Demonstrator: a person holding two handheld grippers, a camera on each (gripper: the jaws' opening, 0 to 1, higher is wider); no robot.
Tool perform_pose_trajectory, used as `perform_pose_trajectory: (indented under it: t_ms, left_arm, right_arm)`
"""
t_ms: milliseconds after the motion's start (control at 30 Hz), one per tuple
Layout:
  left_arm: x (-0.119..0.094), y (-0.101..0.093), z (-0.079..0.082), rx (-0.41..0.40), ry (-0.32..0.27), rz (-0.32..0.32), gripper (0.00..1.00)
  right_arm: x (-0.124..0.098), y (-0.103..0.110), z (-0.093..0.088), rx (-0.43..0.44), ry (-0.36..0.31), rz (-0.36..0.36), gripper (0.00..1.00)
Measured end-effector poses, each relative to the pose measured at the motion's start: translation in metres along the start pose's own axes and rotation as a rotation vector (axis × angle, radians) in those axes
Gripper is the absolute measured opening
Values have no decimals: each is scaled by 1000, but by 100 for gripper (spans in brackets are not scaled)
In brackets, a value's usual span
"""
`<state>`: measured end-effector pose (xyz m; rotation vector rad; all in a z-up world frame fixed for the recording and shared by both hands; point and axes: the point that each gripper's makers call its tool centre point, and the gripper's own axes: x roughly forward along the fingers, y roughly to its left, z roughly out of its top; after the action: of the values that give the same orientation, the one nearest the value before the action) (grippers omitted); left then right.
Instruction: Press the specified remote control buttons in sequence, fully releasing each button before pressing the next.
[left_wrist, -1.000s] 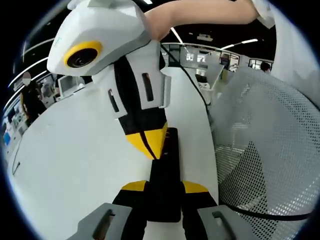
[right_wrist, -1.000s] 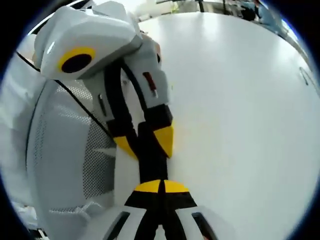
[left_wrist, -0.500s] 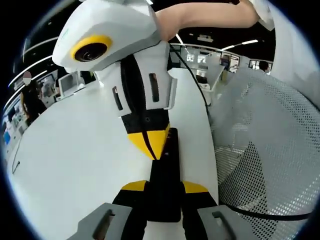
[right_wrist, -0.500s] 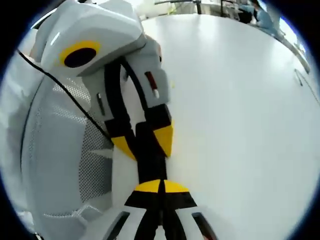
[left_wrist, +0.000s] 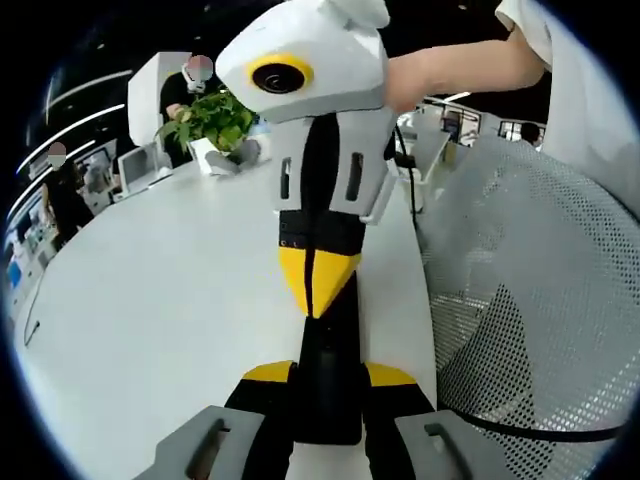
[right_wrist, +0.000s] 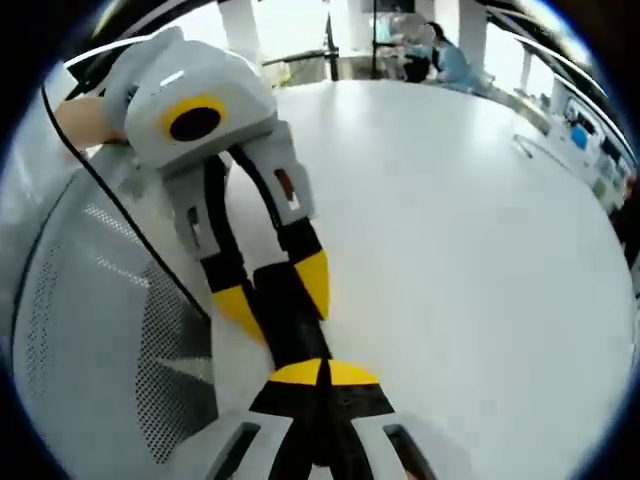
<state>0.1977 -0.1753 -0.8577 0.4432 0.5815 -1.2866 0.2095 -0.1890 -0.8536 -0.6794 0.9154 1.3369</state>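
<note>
White tabletop (left_wrist: 150, 320) spreads under a black remote (left_wrist: 328, 370) clamped by the left gripper (left_wrist: 328, 372) at lower centre. The right gripper (left_wrist: 316, 285), jaws together, has been raised and turned since a second ago, suggesting a button being released.

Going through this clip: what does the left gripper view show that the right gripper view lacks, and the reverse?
Left gripper view: a potted green leafy plant on the far side of the table, and a person's bare forearm behind the right tongs.
Right gripper view: a seated person in blue beyond the table's far edge.
Shared: the white tabletop, the white perforated mesh chair back, the left tongs clamped on the black slim remote control, and the right tongs shut, tip down at the remote.
</note>
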Motion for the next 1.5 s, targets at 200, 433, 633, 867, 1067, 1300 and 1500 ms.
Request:
perform_pose_trajectory:
  t_ms: [200, 433, 633, 867, 1067, 1300, 1500]
  left_arm:
    - [0, 0, 0, -1, 2, 2, 24]
    - [0, 0, 0, 1, 5, 1, 24]
    - [0, 0, 0, 2, 8, 0, 24]
    - [0, 0, 0, 3, 9, -1, 24]
    - [0, -1, 0, 3, 9, -1, 24]
    - [0, -1, 0, 4, 9, -1, 24]
    - [0, 0, 0, 5, 10, -2, 24]
  right_arm:
    - [4, 3, 9, 23, -69, -63, 0]
    - [4, 7, 11, -21, -51, -100, 0]
    - [0, 8, 5, 7, -45, -95, 0]
    - [-2, 10, 3, 19, -47, -95, 0]
    - [-1, 14, 8, -15, -38, -72, 0]
    - [2, 13, 7, -91, 15, -75, 0]
    - [3, 13, 6, -236, 79, -36, 0]
